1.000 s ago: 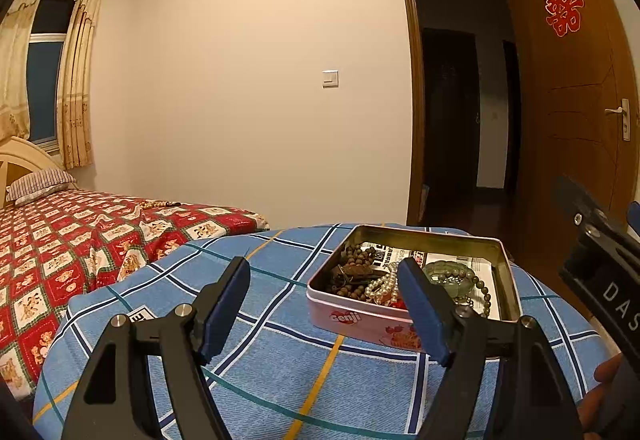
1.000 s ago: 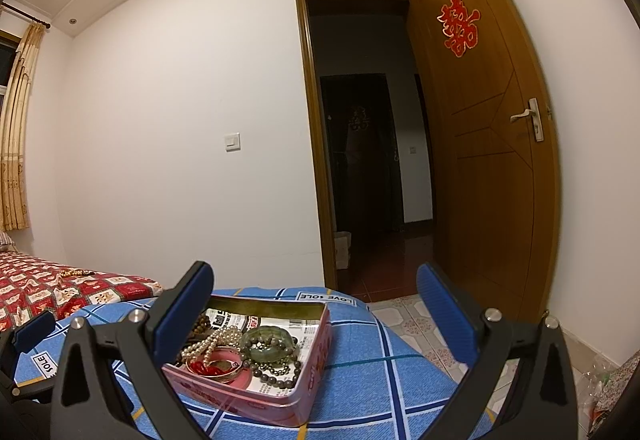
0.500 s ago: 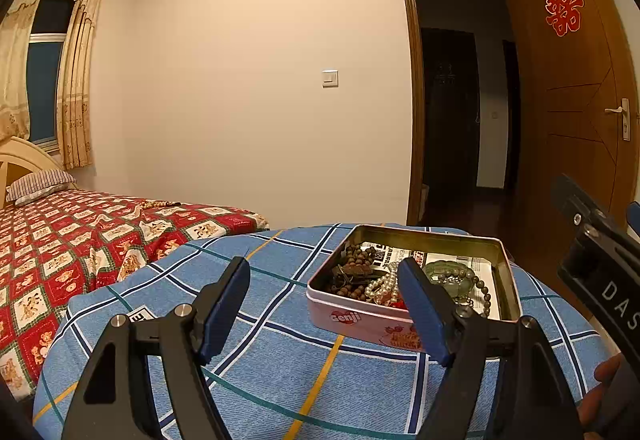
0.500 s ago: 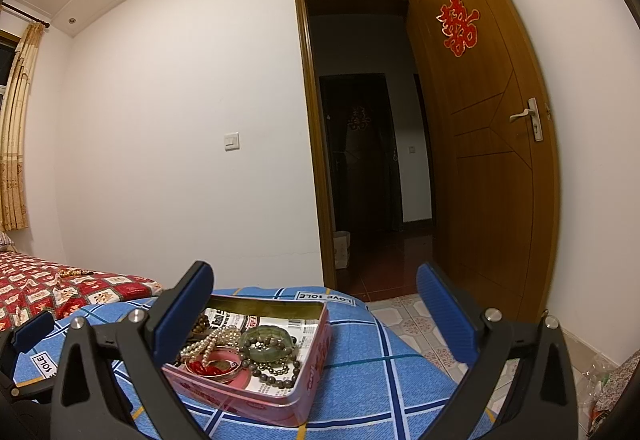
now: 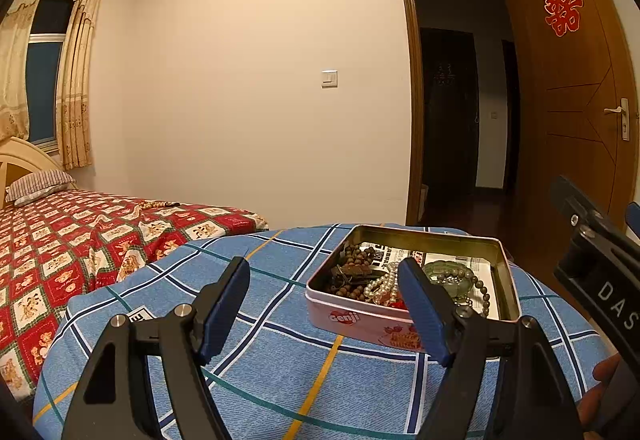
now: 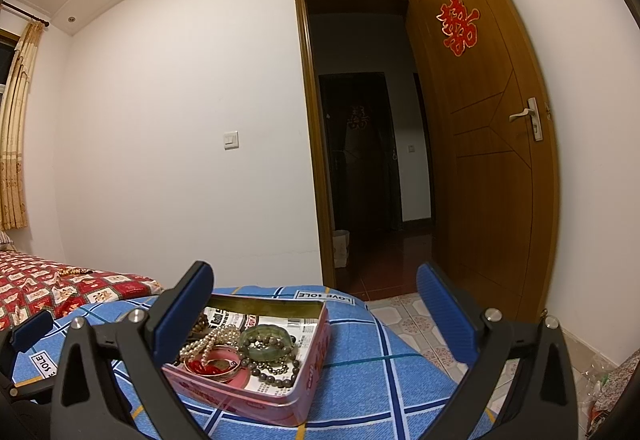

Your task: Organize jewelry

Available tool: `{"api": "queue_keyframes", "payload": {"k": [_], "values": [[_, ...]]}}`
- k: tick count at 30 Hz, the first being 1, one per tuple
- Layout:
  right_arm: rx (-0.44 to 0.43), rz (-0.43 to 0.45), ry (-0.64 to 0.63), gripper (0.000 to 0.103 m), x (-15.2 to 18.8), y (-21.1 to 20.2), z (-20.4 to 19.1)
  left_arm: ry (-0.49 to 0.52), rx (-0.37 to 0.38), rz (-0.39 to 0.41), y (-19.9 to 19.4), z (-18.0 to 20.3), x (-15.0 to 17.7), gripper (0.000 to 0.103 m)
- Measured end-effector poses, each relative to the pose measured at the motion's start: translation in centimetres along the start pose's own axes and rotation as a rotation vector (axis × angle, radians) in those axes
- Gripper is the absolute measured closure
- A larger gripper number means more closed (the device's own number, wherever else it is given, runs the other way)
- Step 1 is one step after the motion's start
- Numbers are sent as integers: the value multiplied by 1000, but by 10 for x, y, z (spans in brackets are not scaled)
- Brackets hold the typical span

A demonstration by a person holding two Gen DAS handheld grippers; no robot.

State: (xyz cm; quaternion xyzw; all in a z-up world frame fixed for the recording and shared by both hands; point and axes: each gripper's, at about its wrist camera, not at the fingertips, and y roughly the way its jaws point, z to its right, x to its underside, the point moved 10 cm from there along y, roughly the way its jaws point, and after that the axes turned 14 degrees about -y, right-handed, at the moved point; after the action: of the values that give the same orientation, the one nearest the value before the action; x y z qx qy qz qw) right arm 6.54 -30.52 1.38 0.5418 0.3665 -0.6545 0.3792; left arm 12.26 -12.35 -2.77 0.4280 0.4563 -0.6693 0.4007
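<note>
A pink tin box stands open on a round table with a blue checked cloth. It holds a pearl string, brown wooden beads, a green bangle, dark beads and a red and gold bangle. My left gripper is open and empty, just before the box's left side. My right gripper is open and empty, before the box; its body shows at the right of the left wrist view.
A bed with a red patterned cover lies left of the table, with a bead string on it. An open wooden door and a dark doorway stand behind. Tiled floor lies to the right.
</note>
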Motion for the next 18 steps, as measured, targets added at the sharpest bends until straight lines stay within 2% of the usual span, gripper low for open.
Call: {"api": "queue_keyframes", "payload": {"k": [18], "values": [[0, -5, -5, 0, 0, -1, 1, -2, 1, -3, 0, 0, 1, 26]]}}
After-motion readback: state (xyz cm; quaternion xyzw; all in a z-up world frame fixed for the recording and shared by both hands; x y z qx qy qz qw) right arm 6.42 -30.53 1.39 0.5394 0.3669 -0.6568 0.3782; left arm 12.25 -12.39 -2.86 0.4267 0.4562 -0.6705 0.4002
